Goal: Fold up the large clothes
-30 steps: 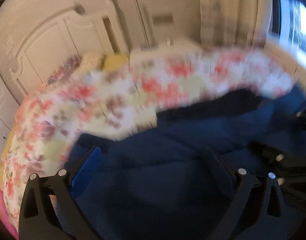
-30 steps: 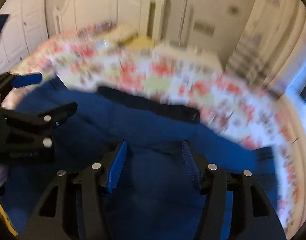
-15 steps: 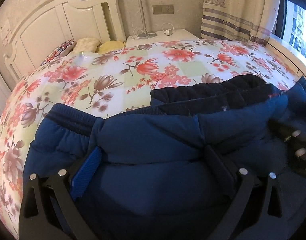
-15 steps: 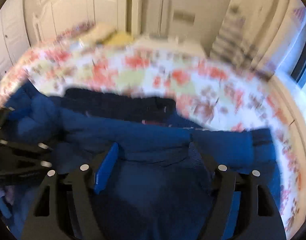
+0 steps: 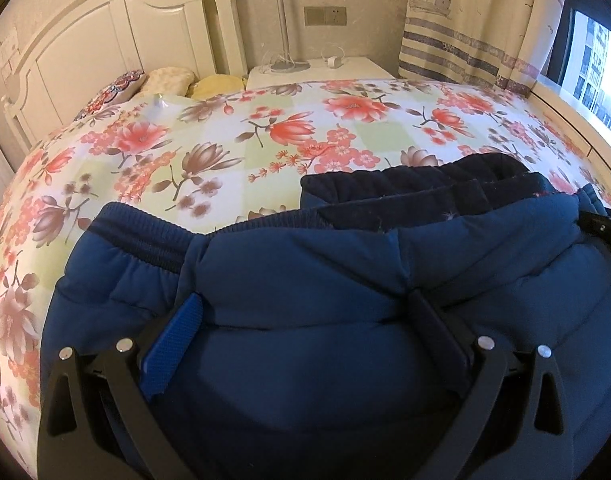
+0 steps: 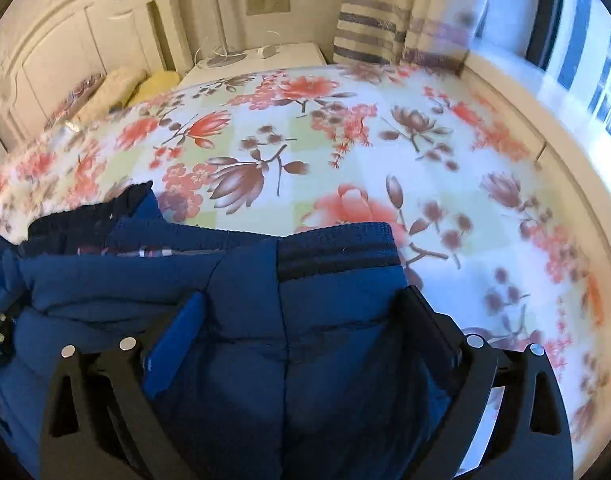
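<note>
A dark blue padded jacket (image 5: 305, 264) lies on the flowered bed sheet (image 5: 225, 152), its darker collar (image 5: 405, 188) toward the headboard. My left gripper (image 5: 305, 300) stands open and low over the jacket's left half, near a ribbed cuff (image 5: 137, 236), with puffy fabric bulging between the fingers. My right gripper (image 6: 301, 300) hovers over the jacket (image 6: 245, 280) at its right side, just behind another ribbed cuff (image 6: 337, 248). Its jaws are opening, fabric lies between them, and the pads stand apart from it. A black part of the right gripper shows at the left wrist view's right edge.
A white headboard (image 5: 105, 40) and small pillows (image 5: 173, 78) lie at the far end. A white nightstand (image 5: 321, 68) with a lamp stands beside a striped curtain (image 5: 465, 20). A window ledge (image 6: 545, 120) runs along the bed's right side.
The right gripper's jaws have spread much wider and it has slid right along the jacket to the right cuff. The left gripper has stayed over the jacket, equally wide.
</note>
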Available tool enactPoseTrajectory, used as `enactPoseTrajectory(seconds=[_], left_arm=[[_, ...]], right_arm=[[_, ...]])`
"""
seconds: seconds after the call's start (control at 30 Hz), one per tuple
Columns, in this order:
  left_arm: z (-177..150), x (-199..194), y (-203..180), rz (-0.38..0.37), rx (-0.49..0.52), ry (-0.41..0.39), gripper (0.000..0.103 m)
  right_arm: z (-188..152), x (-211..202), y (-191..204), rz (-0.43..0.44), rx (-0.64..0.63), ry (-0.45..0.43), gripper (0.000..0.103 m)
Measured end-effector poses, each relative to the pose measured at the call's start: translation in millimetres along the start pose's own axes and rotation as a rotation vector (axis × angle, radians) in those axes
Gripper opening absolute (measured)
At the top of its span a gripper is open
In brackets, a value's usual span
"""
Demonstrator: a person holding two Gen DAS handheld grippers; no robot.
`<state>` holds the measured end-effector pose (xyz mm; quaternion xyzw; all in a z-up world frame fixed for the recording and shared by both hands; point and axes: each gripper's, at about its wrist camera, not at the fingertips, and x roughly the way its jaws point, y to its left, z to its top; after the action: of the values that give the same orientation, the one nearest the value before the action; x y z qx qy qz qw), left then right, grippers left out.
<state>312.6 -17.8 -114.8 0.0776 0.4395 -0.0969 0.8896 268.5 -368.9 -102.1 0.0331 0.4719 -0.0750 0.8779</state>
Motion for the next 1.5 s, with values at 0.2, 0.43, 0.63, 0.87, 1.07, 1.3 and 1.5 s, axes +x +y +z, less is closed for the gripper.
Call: enactPoseTrajectory(seconds=[0.2, 0.43, 0.63, 0.87, 1.07, 1.3, 1.5], left_arm=[[19, -46, -31, -0.030, -0.008, -0.075, 0.100], [20, 1, -88, 0.014, 0.150, 0.038, 0.101], [32, -17, -36, 0.053, 0.116, -0.029, 0.101], [25, 18, 81, -0.059, -0.236, 0.064, 0.101], [24, 17, 70, -0.011, -0.203, 0.032, 0.101], [20, 18, 74, -0.010, -0.199, 0.021, 0.101], [20, 17, 74, -0.006, -0.198, 0.019, 0.101]], right_arm=[[-4, 3, 6, -0.047, -0.029, -0.020, 0.095], [-4, 3, 4, -0.038, -0.019, -0.019, 0.095], [-4, 3, 4, -0.036, -0.018, -0.020, 0.096], [-4, 4, 3, -0.030, -0.012, -0.015, 0.098], [-3, 5, 3, -0.011, 0.000, -0.014, 0.099], [-8, -52, 22, -0.086, -0.034, -0.159, 0.098], [-40, -96, 124, 0.117, -0.346, -0.167, 0.099]])
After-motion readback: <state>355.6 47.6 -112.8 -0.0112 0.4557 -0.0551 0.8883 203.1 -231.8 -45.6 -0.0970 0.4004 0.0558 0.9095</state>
